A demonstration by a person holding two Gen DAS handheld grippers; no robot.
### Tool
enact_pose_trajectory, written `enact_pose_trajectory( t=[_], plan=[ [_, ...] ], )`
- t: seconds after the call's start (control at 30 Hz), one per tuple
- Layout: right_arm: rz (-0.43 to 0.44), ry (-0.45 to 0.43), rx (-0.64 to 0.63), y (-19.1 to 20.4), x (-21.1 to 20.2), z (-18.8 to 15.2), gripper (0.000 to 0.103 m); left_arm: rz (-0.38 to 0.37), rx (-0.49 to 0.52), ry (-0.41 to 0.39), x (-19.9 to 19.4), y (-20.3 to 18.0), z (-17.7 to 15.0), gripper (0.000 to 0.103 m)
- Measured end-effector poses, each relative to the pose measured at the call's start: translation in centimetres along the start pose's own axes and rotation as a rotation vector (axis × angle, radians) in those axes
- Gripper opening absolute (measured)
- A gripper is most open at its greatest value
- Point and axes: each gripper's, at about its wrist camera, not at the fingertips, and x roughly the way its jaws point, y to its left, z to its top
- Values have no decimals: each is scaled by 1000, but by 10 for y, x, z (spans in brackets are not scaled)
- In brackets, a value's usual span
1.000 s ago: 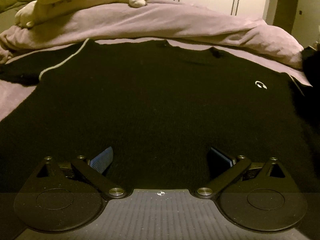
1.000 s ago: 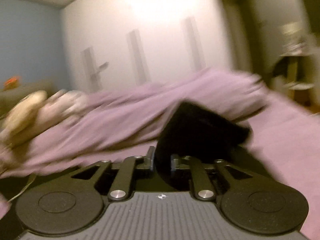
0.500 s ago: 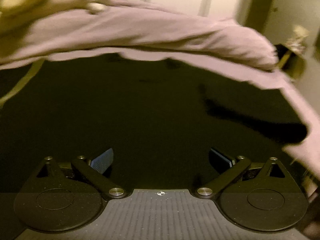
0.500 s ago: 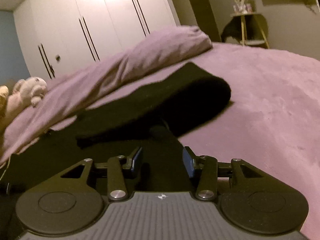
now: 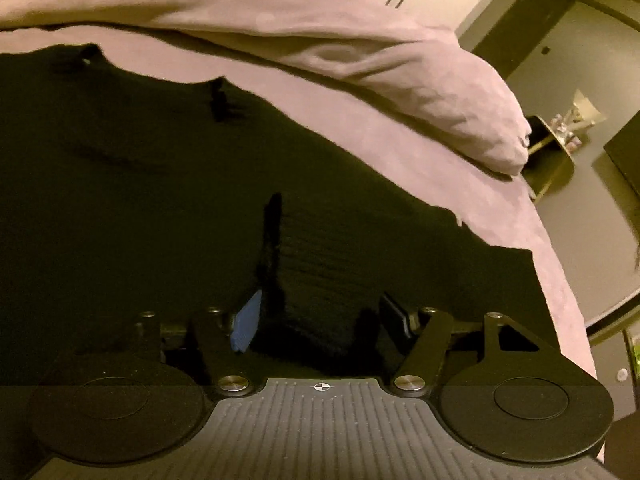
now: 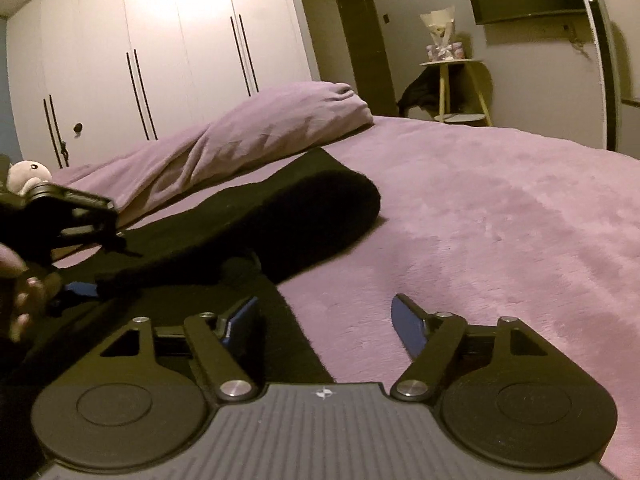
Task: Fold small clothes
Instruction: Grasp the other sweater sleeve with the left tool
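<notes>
A black knit sweater (image 5: 140, 200) lies flat on the purple bedspread (image 6: 500, 220). One sleeve (image 6: 280, 216) is folded back over the sweater's body. My left gripper (image 5: 320, 300) hangs low over that sleeve's ribbed part (image 5: 328, 256). Its jaws are closing, with the fabric between them and no visible pinch. In the right wrist view a hand (image 6: 20, 292) holds it at the far left, one blue pad (image 6: 80, 289) showing. My right gripper (image 6: 324, 302) sits at the sweater's edge with its jaws opening and nothing between them.
A rolled purple duvet (image 5: 360, 40) lies along the far side of the sweater, with a plush toy (image 6: 28, 174) at its left end. White wardrobe doors (image 6: 160, 40) stand behind. A small round side table (image 6: 460, 80) stands beyond the bed's far corner.
The right gripper let go of the sleeve, which now rests folded over the sweater, and its jaws spread. The left gripper swung right along the sweater to the sleeve and its jaws narrowed.
</notes>
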Motion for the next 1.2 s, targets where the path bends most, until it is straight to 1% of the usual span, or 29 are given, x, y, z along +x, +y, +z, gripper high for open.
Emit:
enact_pose_trajectory(
  t=[0.03, 0.07, 0.1, 0.17, 0.23, 0.3, 0.33, 0.37, 0.43, 0.47, 0.53, 0.57, 0.6, 0.63, 0.67, 0.7, 0.77, 0.8, 0.87, 0.9, 0.93, 0.97, 1.0, 1.03, 1.07, 1.1, 1.2],
  plan=[
    [4, -3, 4, 1, -5, -1, 75, 1, 8, 0, 0, -2, 0, 46],
    [7, -6, 8, 1, -6, -1, 75, -7, 13, 7, 1, -3, 1, 30],
    [9, -7, 11, 1, -9, -1, 75, -22, 6, 11, 0, -2, 3, 24],
    [9, -7, 10, 1, -8, 0, 75, -31, -1, -3, -7, 0, 6, 21],
    [9, -7, 11, 0, -8, 0, 75, -38, 12, -46, -27, 4, 12, 20],
    [9, -7, 11, 0, -8, 0, 75, -29, 54, -108, -51, 7, 20, 20],
    [9, -6, 11, 0, -8, 0, 75, -13, 78, -138, -63, 10, 23, 20],
    [9, -7, 10, 0, -9, -1, 75, 23, 113, -175, -77, 14, 27, 20],
    [8, -5, 9, 0, -9, -1, 75, 75, 146, -218, -96, 28, 33, 20],
    [7, -5, 7, 0, -8, -1, 75, 118, 159, -229, -105, 40, 36, 20],
    [7, -3, 3, 0, -10, -1, 76, 197, 172, -238, -114, 59, 38, 24],
    [5, -2, 0, 1, -10, -1, 77, 236, 168, -233, -115, 72, 37, 30],
    [4, -1, -4, 1, -10, -1, 77, 256, 155, -224, -115, 82, 35, 34],
    [2, 0, -8, 1, -10, -1, 77, 259, 138, -208, -114, 92, 33, 37],
    [-1, 1, -12, 2, -9, -1, 77, 254, 112, -187, -111, 102, 30, 46],
    [-5, 3, -18, 3, -10, -1, 78, 249, 84, -167, -106, 110, 27, 58],
    [-10, 6, -28, 4, -9, -1, 79, 243, 45, -132, -96, 121, 23, 69],
    [-12, 8, -32, 4, -9, -1, 79, 241, 26, -122, -89, 125, 21, 72],
    [-15, 11, -38, 5, -9, -1, 80, 206, -4, -86, -75, 130, 20, 73],
    [-16, 12, -41, 5, -9, -1, 80, 191, -12, -67, -70, 132, 19, 71],
    [-17, 14, -43, 5, -8, -1, 80, 199, -7, -58, -64, 131, 19, 69],
    [-20, 14, -47, 6, -8, -2, 80, 214, 11, -66, -61, 128, 19, 55],
    [-23, 16, -51, 7, -8, -2, 80, 215, 30, -71, -55, 127, 20, 31],
    [-26, 17, -55, 7, -8, -2, 80, 200, 42, -74, -55, 125, 22, 20],
    [-30, 18, -60, 8, -8, -2, 80, 179, 38, -77, -57, 125, 24, 15],
    [-32, 20, -64, 9, -8, -1, 80, 180, 40, -91, -63, 124, 23, 14],
    [-42, 24, -78, 11, -8, -2, 80, 191, 107, -150, -78, 119, 28, 14]
  ],
)
